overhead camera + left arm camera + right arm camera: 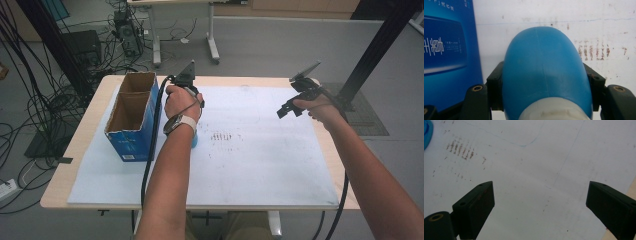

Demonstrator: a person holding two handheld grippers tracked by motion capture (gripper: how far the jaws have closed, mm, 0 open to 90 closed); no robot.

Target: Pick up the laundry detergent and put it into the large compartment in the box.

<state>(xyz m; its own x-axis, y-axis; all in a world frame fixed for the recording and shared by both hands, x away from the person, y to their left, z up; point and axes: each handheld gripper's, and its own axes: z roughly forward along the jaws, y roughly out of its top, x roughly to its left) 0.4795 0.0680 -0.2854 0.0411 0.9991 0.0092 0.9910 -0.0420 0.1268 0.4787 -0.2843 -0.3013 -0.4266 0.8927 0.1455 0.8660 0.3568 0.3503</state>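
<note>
A white board (260, 160), smudged with rusty brown marks and thin blue pen lines, covers a pale wooden table (60, 185); grey floor and tangled black cables lie beyond. The left gripper (544, 82) clamps a smooth, rounded blue plastic bottle (544, 67) by its sides, its white ribbed cap nearest the camera. Just to that gripper's left stands an open blue cardboard box (131, 120) with brown inner walls. The right gripper (539, 205), well apart from the bottle, hangs over bare board, its matte black jaws spread wide and empty.
</note>
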